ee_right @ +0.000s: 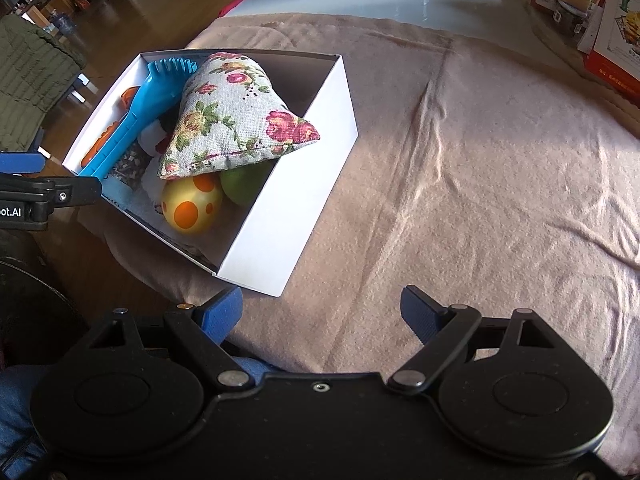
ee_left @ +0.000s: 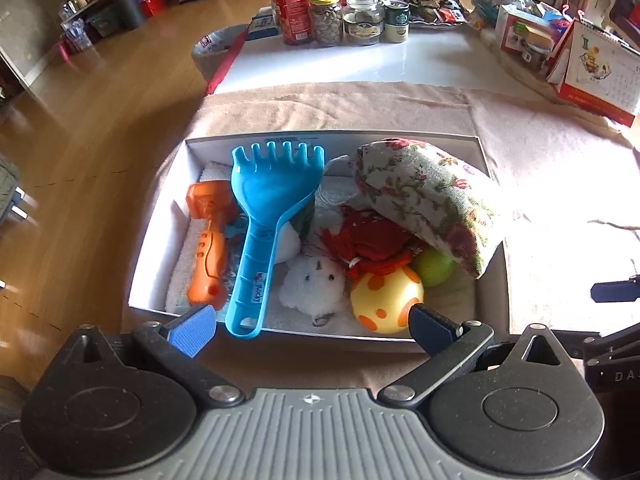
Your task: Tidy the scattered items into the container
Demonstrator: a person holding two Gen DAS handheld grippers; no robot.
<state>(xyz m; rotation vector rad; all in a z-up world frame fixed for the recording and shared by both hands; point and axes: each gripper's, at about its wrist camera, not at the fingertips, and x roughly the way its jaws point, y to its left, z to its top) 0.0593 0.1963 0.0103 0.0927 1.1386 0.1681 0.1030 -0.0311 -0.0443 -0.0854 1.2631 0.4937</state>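
Seemingly done w/ tidying: toys fill the white box (ee_left: pixel 160 236), floral pillow (ee_left: pixel 432 200) propped atop since there's no room left. Left gripper (ee_left: pixel 308 320) & right gripper (ee_right: pixel 322 312) both gape wide, empty, above the cloth (ee_right: pixel 480 160).

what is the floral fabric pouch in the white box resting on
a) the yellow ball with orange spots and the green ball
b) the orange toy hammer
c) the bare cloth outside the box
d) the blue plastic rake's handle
a: the floral fabric pouch in the white cardboard box lies over the yellow ball with orange spots and the green ball.
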